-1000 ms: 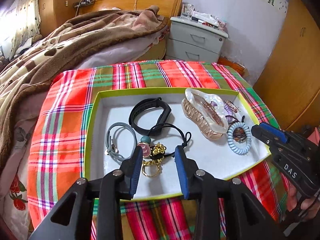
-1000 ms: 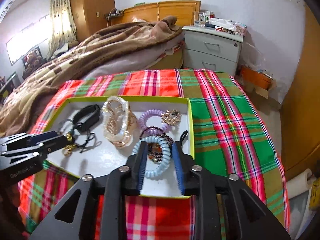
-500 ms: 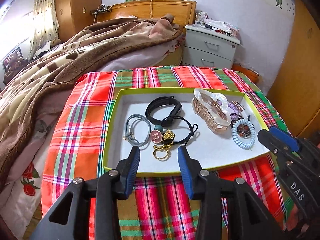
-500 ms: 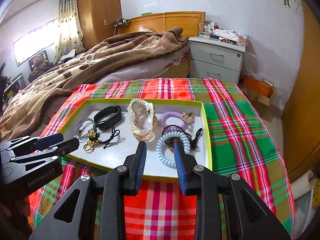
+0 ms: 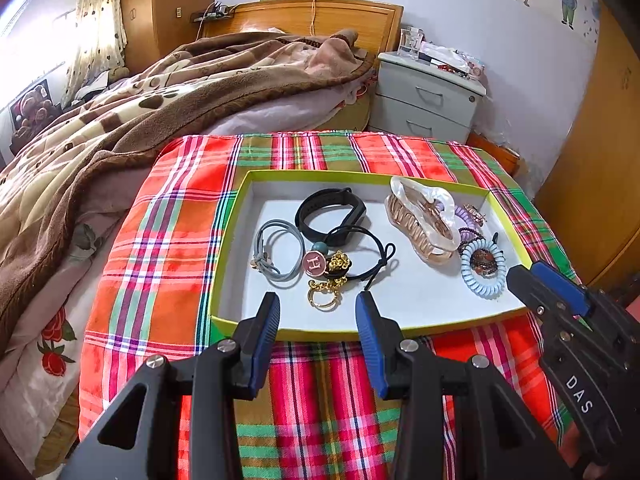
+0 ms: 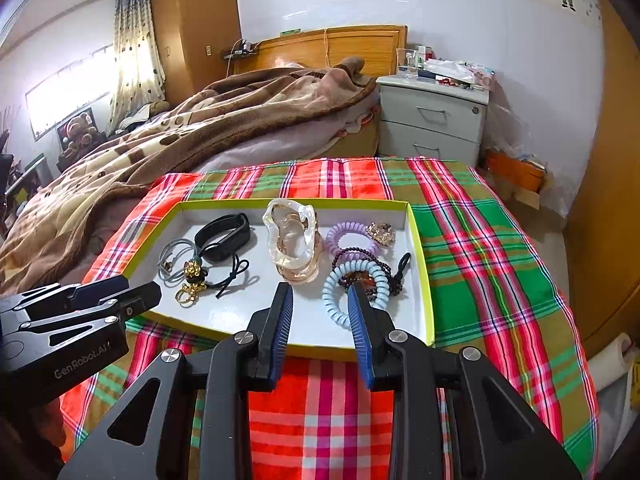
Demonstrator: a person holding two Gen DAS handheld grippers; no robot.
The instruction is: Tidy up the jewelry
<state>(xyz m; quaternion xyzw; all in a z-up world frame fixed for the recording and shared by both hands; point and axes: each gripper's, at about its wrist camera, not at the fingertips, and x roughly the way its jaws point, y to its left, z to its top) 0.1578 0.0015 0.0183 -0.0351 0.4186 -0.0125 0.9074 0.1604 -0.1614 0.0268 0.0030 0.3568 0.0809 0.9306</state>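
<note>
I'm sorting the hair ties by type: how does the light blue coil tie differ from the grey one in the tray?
The light blue coil tie is a thick, telephone-cord spiral; the grey hair tie is thin, smooth cord in doubled loops with a small knot. The blue one lies at the tray's right end, overlapping a dark bead bracelet; the grey one lies at the left end. Both lie flat, ungripped.

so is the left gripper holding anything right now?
No. The left gripper is open and empty, its fingers apart over the near rim of the tray, with the gold ring charm lying untouched beyond them.
</note>
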